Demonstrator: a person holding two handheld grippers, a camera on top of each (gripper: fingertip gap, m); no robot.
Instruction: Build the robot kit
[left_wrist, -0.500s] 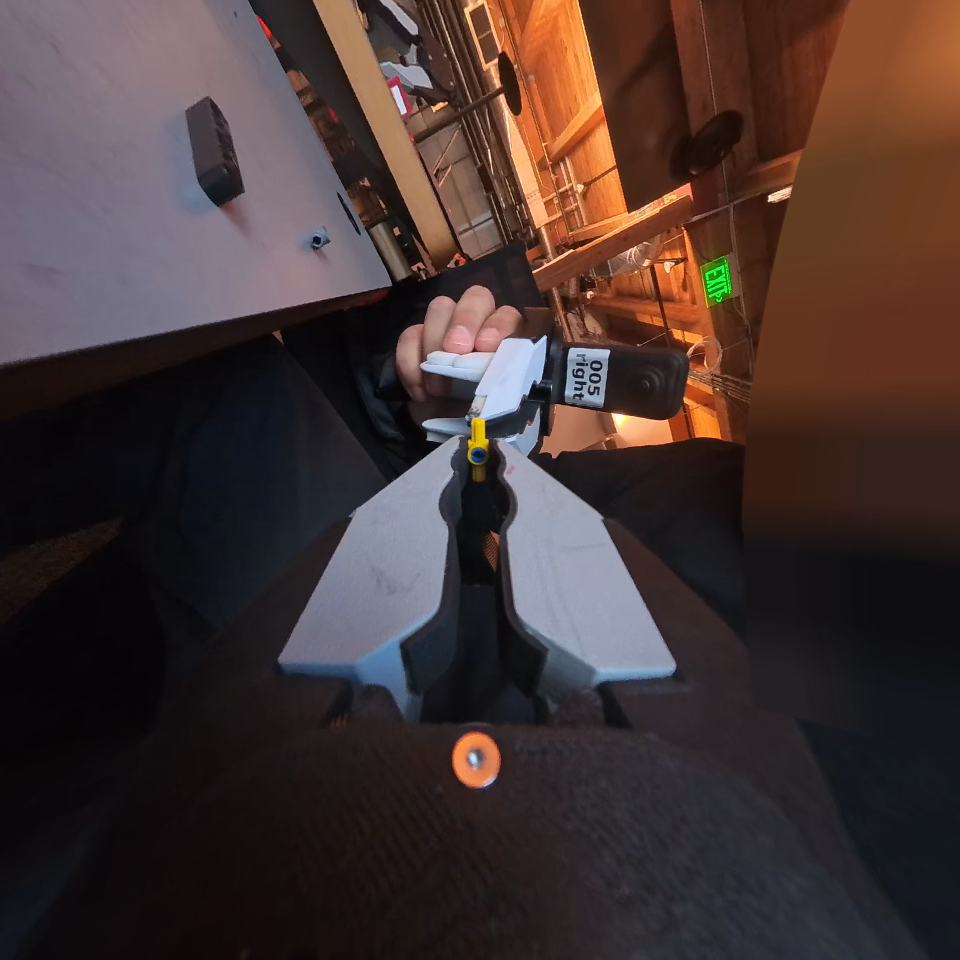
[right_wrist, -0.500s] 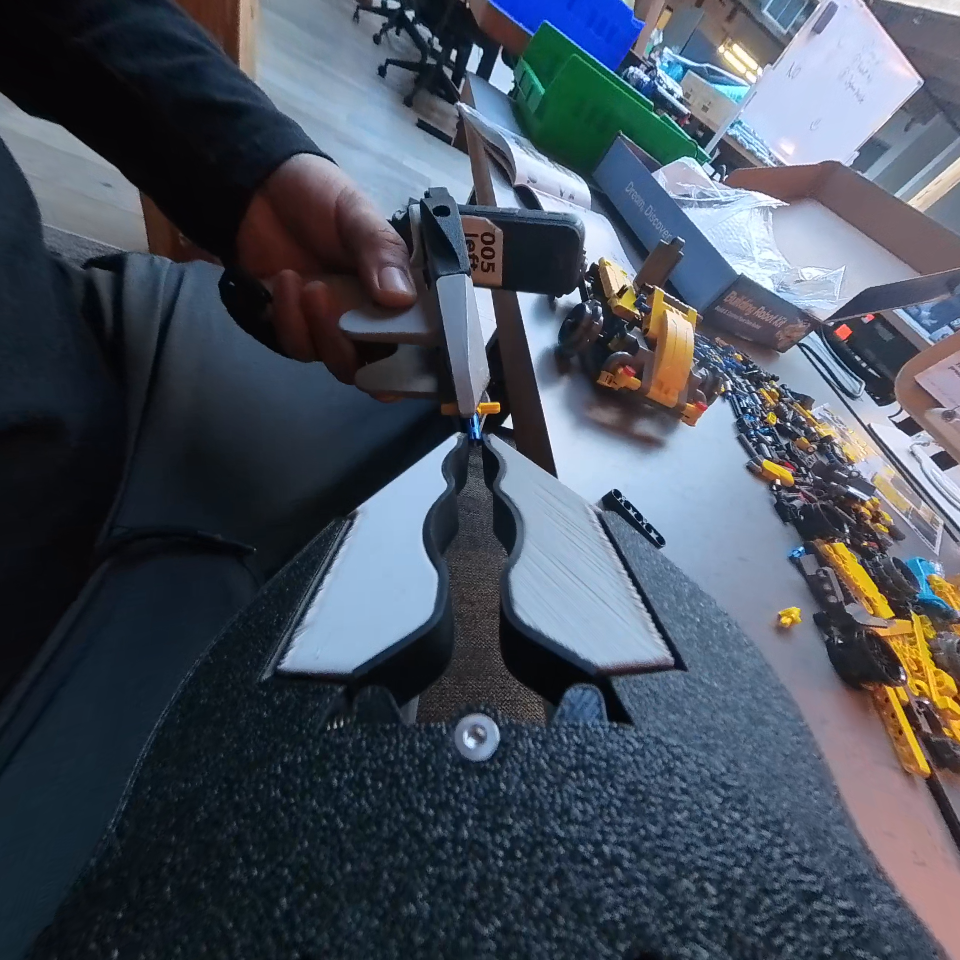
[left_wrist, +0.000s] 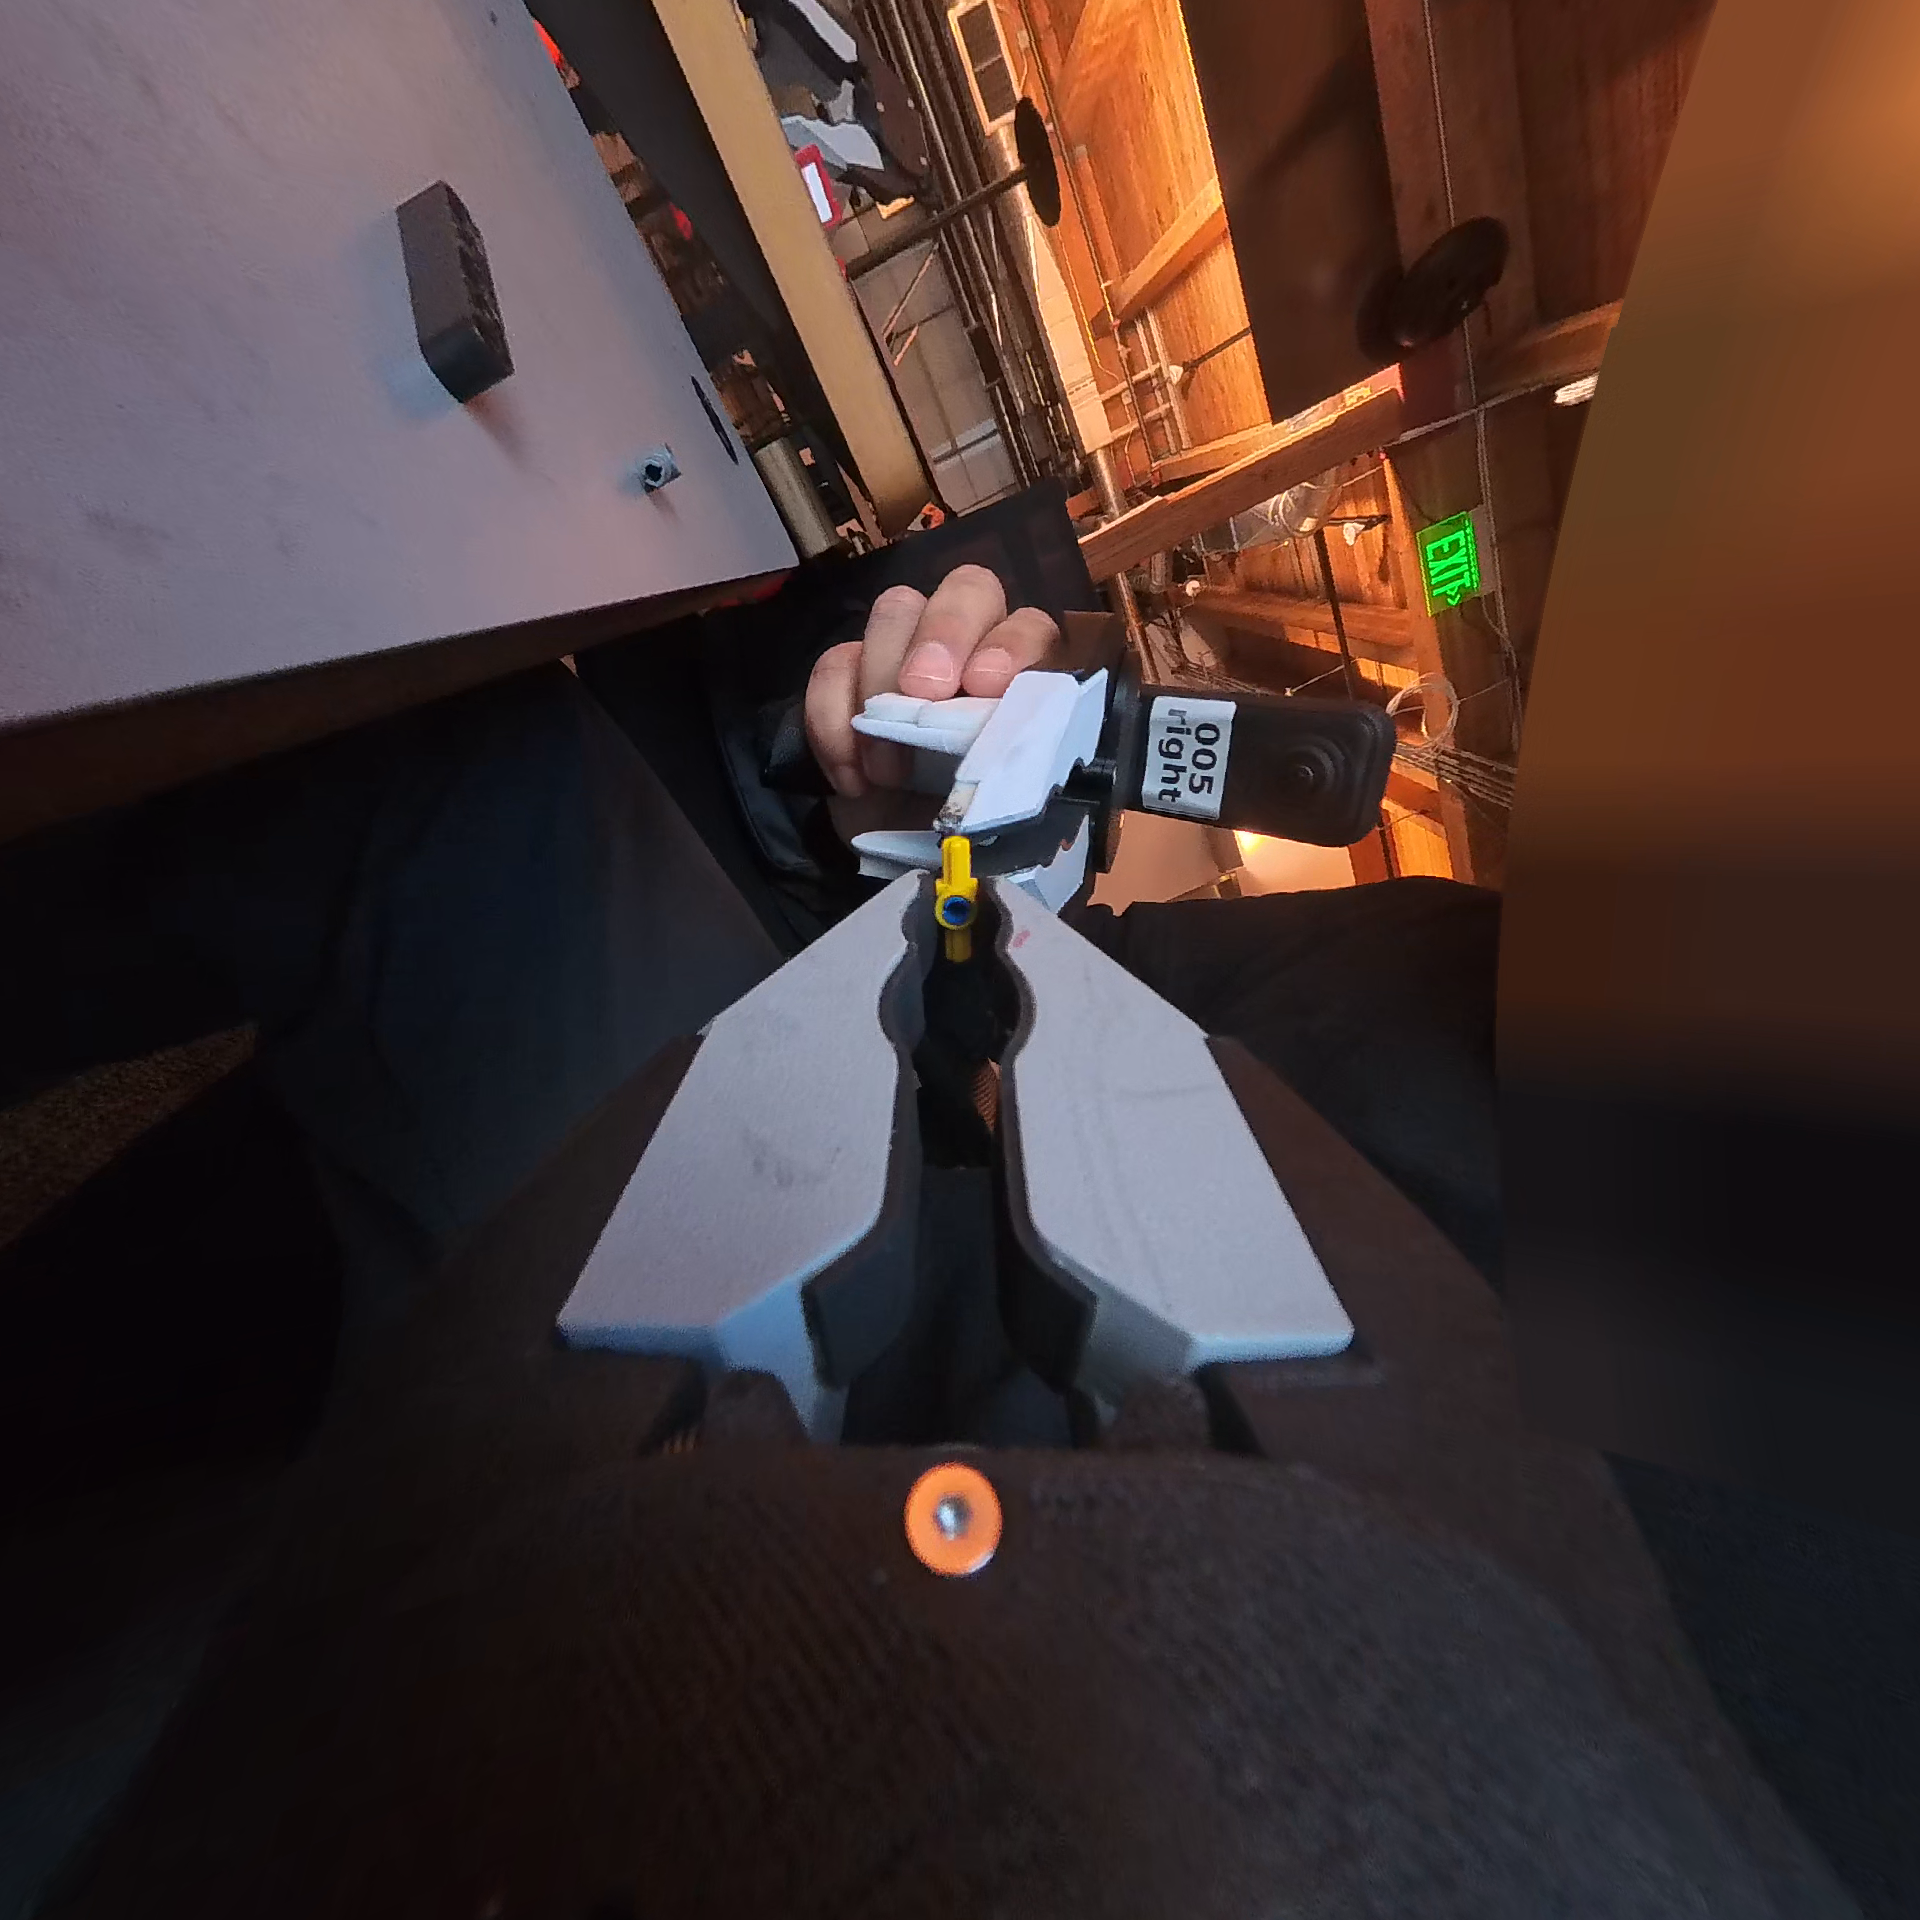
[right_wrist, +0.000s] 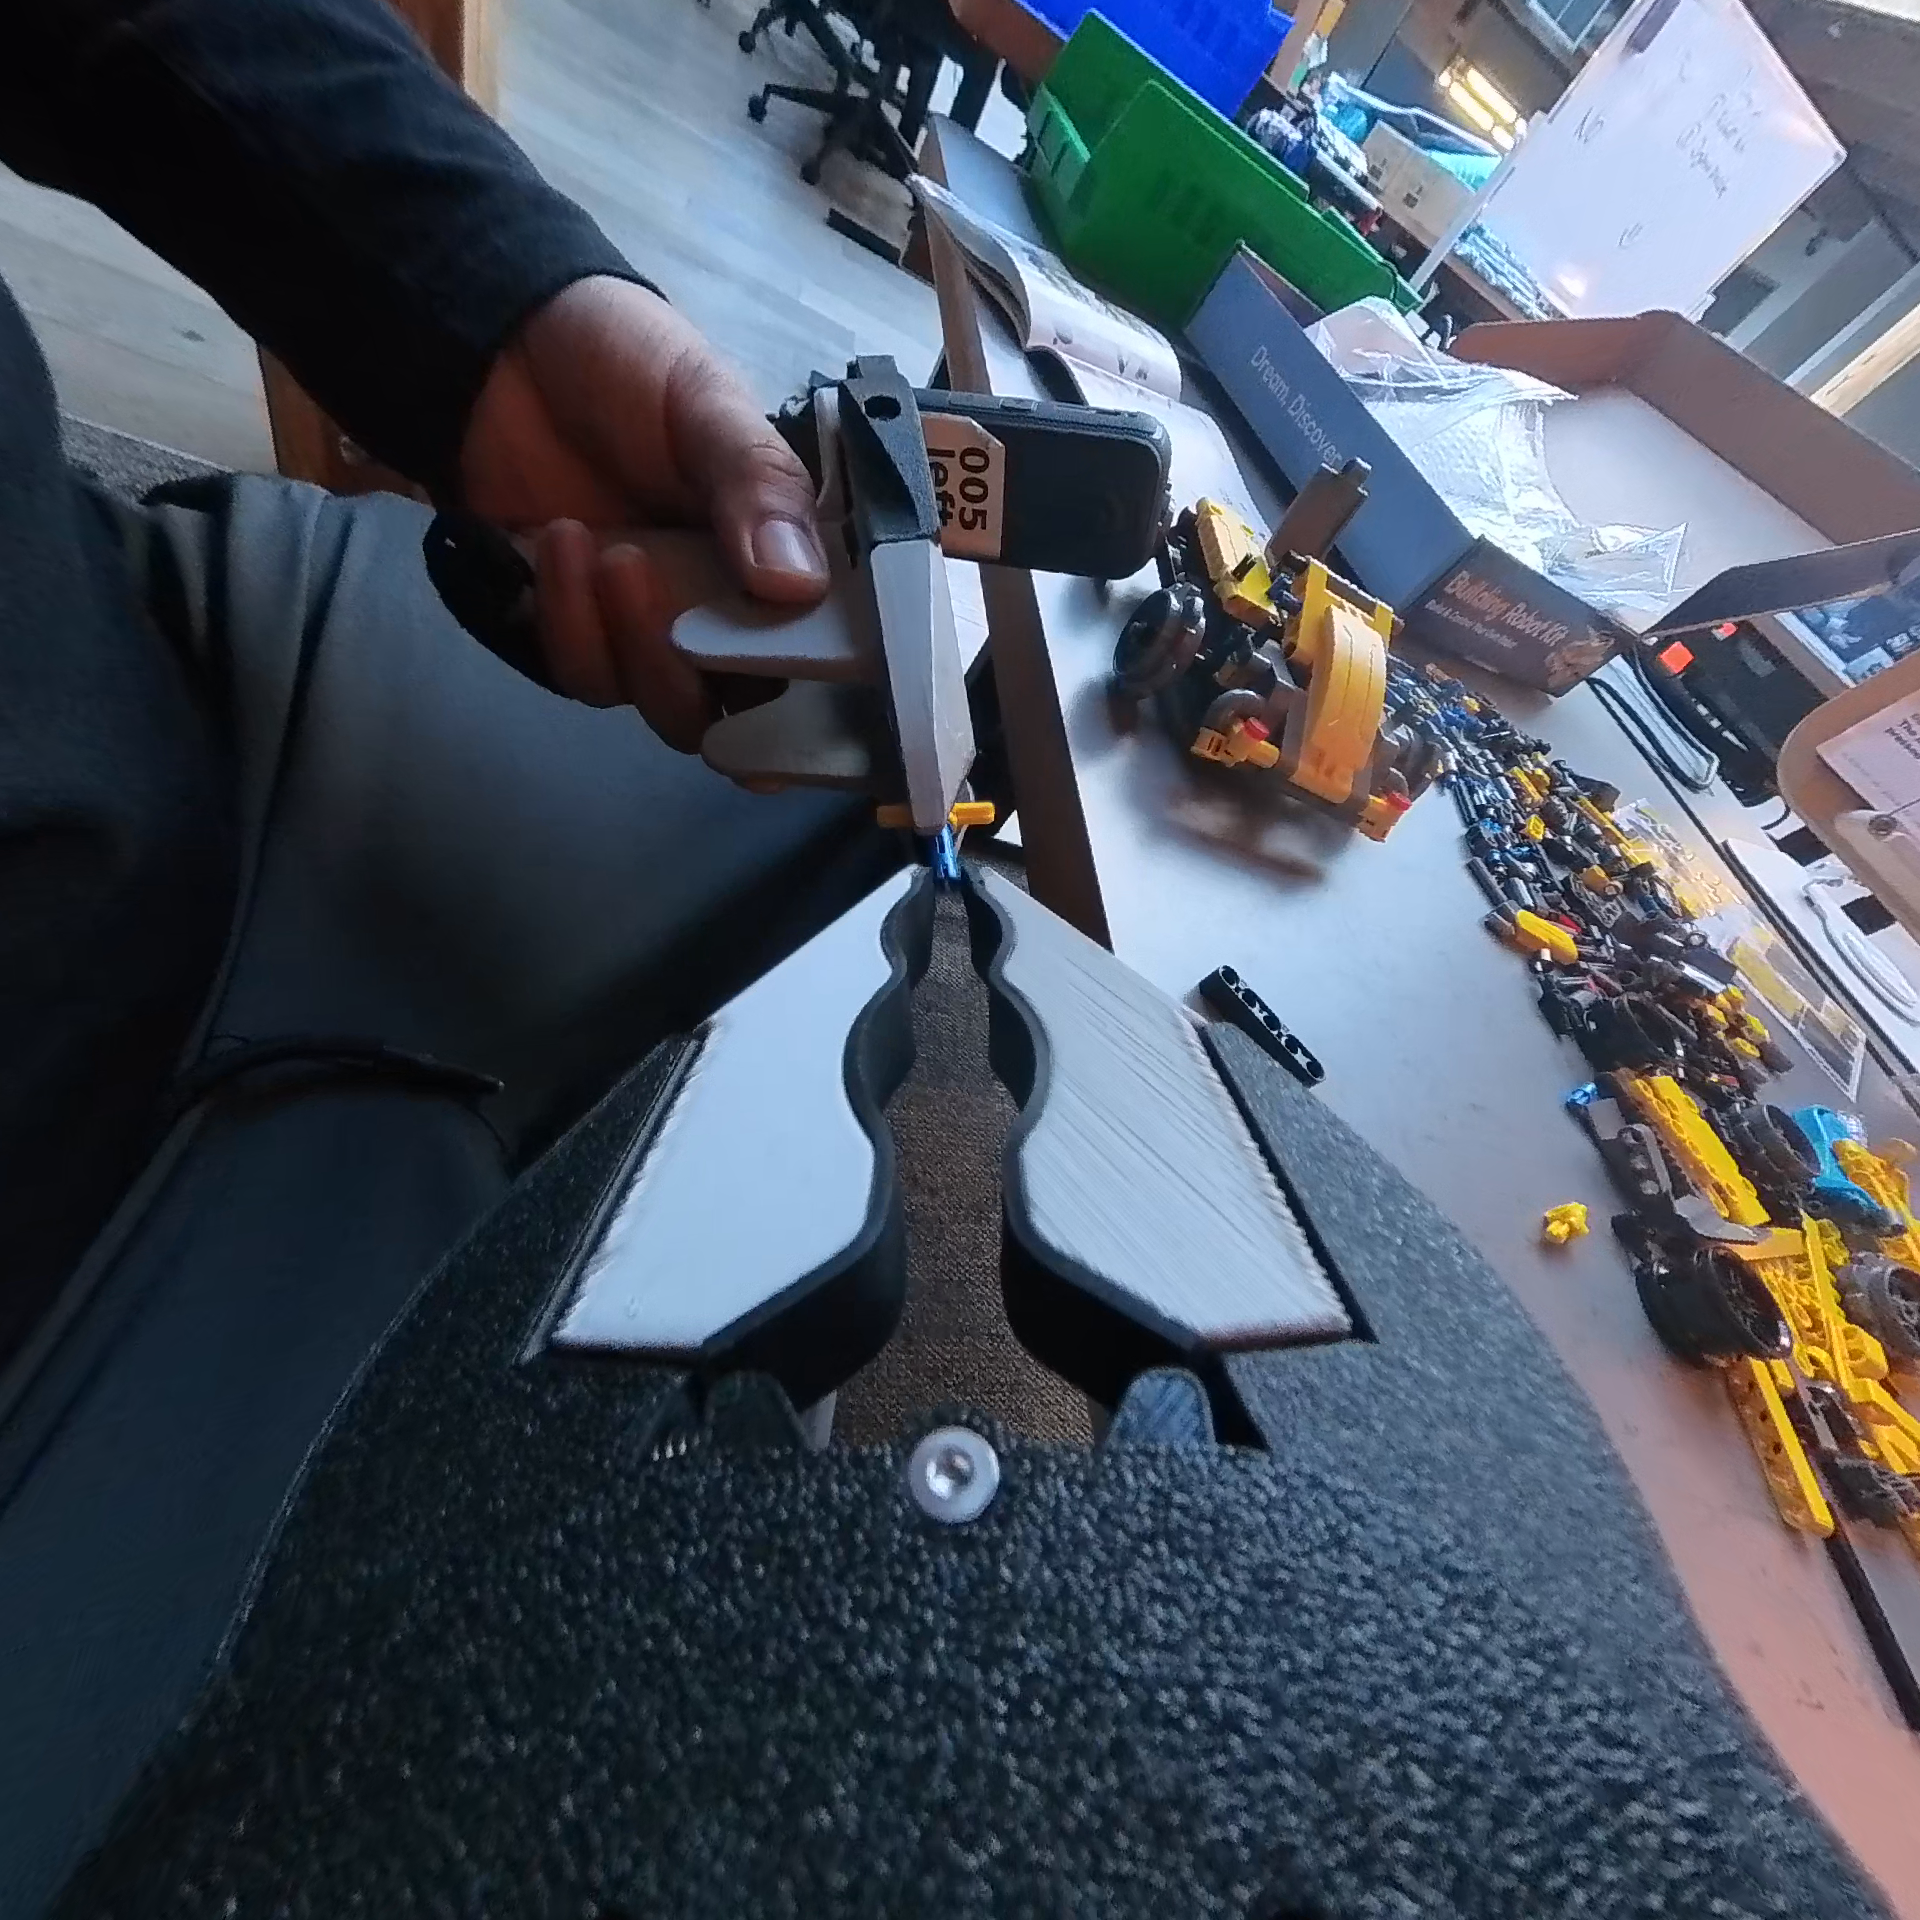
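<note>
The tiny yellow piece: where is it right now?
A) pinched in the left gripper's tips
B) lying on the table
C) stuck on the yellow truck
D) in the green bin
A: the left gripper is shut on the yellow piece, off the table, with the right gripper pinching the blue pin in it.

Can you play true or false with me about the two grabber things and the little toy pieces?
1. The left gripper pinches a small yellow piece. True.
2. The right gripper holds a big black wheel. False: it pinches a tiny blue pin at its tips.
3. The blue pin meets the yellow piece, so the two grippers are tip to tip. True.
4. The half-built yellow vehicle sits on the floor. False: it stands on the table.
5. A black beam with holes lies alone on the table near the right gripper. True.
6. The loose pieces are all red. False: mostly yellow and black.
</note>
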